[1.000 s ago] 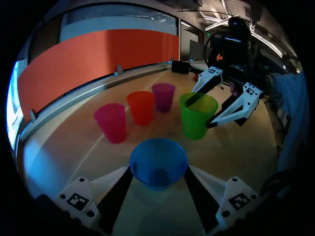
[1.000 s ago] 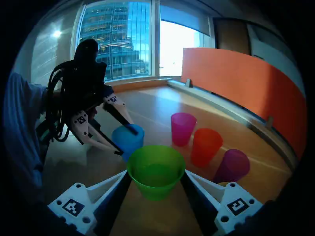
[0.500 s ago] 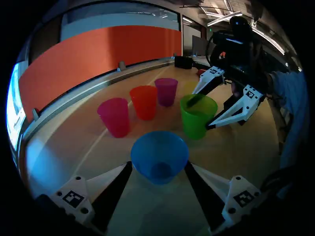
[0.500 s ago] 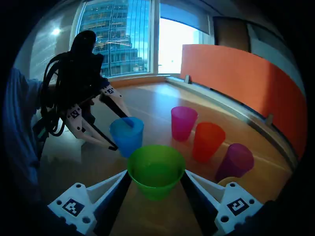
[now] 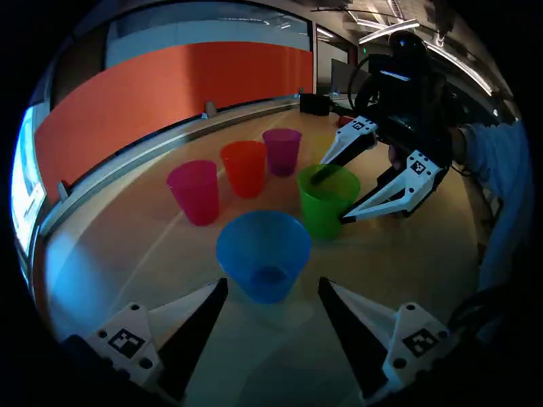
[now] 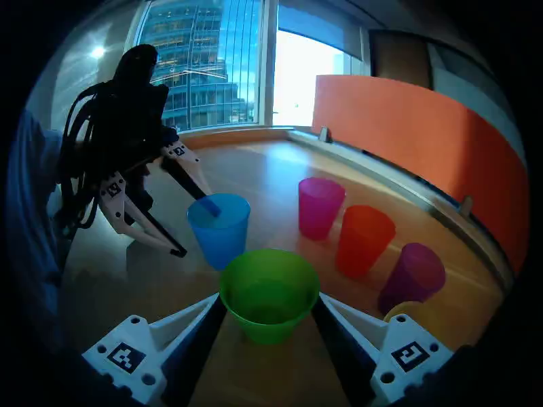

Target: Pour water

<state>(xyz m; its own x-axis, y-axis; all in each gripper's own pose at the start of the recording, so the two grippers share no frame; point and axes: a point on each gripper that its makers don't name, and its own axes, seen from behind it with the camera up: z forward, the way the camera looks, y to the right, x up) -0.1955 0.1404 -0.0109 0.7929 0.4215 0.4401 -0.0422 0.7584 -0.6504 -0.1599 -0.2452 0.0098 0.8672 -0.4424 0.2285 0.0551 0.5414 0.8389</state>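
Right gripper is clamping upright translucent green plastic cup. Left gripper is gaping, not touching translucent blue plastic cup, which is standing on wooden table just ahead-left of green.

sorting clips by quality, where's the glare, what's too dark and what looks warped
right gripper view: window blown out, glare on the table, sleeve backlit and dark, green cup sharp; left gripper view: dimmer, evener light, ceiling lights streaked, orange wall bowed by the fisheye, blue cup sharp
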